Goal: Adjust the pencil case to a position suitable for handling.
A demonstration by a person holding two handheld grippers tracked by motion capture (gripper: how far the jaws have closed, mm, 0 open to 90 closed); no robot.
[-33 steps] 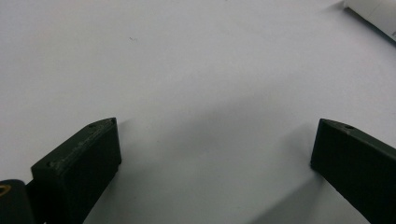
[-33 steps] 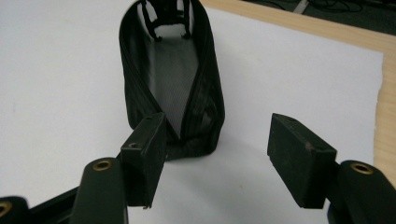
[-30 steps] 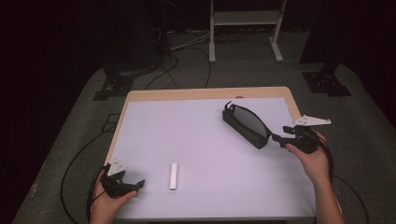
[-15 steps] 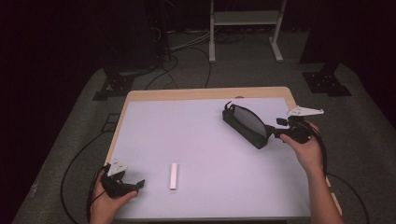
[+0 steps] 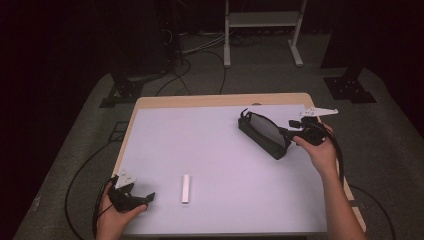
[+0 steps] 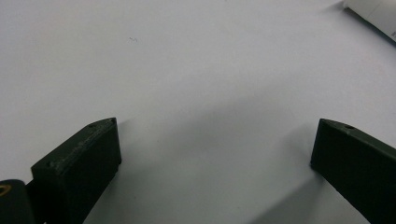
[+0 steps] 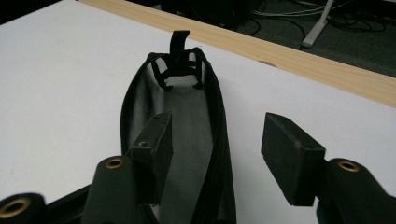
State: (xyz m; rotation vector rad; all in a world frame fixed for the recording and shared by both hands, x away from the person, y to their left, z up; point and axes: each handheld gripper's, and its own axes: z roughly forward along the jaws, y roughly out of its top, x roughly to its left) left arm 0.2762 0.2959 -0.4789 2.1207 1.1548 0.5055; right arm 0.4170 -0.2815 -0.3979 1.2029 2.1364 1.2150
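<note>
Right gripper now sits at the near end of the black pouch, closer in than a second ago, when it hung off to the pouch's right with a visible gap between them. In the right gripper view the jaws stand spread: the left one sits inside the open mouth of the pouch, over its grey lining, and the right one hangs outside the zipper edge, so the near side wall lies between them, not yet pinched. The pouch itself has barely shifted; it lies at an angle on the right half of the white table, its far end with the small black clip pointing toward the wooden back edge.

Left gripper has stayed where it was, resting low at the near left corner, jaws wide apart over bare table in its own view. The small white stick lies just to its right, unmoved, its end just showing at the top right corner of the left gripper view.

Judging from this, the approach is complete and the next step is closing on the pouch wall. The risk is the thin fabric folding away from the jaws, or the inner jaw dragging the lining instead of the zipper edge.
</note>
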